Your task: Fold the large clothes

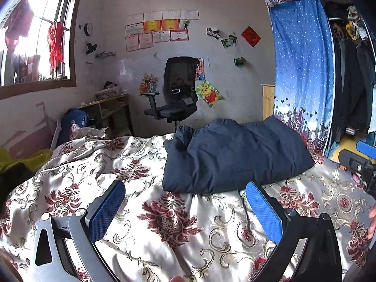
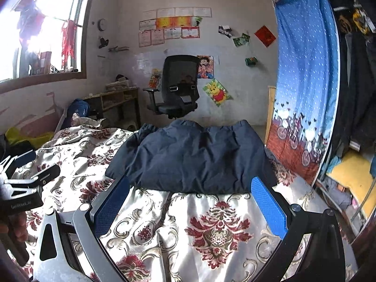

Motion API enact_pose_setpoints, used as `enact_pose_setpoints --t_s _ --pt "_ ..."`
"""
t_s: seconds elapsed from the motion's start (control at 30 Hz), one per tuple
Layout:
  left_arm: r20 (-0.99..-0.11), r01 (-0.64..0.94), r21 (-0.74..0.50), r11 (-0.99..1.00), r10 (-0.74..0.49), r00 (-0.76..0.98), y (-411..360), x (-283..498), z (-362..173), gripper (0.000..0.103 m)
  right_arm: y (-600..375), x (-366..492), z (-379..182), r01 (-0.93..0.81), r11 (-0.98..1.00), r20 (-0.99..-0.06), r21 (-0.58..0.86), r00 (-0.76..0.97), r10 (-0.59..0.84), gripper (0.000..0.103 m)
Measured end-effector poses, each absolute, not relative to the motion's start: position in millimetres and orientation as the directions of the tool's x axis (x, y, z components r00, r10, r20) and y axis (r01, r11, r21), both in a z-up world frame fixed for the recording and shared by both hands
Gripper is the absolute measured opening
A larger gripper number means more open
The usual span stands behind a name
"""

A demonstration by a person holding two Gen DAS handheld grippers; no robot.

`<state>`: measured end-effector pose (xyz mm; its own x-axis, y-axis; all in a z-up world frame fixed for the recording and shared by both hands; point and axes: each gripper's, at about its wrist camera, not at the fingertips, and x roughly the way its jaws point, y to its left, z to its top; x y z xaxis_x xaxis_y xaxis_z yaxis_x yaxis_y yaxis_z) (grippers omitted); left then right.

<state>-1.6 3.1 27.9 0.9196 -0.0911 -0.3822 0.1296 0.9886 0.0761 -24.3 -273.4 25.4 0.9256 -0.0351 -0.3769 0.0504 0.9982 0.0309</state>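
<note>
Right wrist view shows both grippers (image 2: 190, 199) spread wide and empty before the puffy navy quilted jacket (image 2: 192, 157) near the bed's far edge, whose slippery bulk could spring unfolded.

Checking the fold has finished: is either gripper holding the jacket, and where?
Nothing is held. The left gripper and right gripper are open, short of the jacket.

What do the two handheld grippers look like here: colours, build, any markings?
Both grippers, left gripper and right gripper, have flat fingers with blue dimpled pads, one carried on a silver metal linkage, the other on black. The left gripper's black body shows white lettering, too small to read reliably.
</note>
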Motion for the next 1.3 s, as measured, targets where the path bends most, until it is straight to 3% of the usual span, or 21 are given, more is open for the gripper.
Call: enact_pose_setpoints --t_s 1.3 --pt "-0.391 0.145 0.048 0.988 -0.116 0.913 2.4 -6.0 27.5 0.103 -272.1 -24.7 17.3 0.038 0.998 -0.396 0.040 0.918 -0.019 0.102"
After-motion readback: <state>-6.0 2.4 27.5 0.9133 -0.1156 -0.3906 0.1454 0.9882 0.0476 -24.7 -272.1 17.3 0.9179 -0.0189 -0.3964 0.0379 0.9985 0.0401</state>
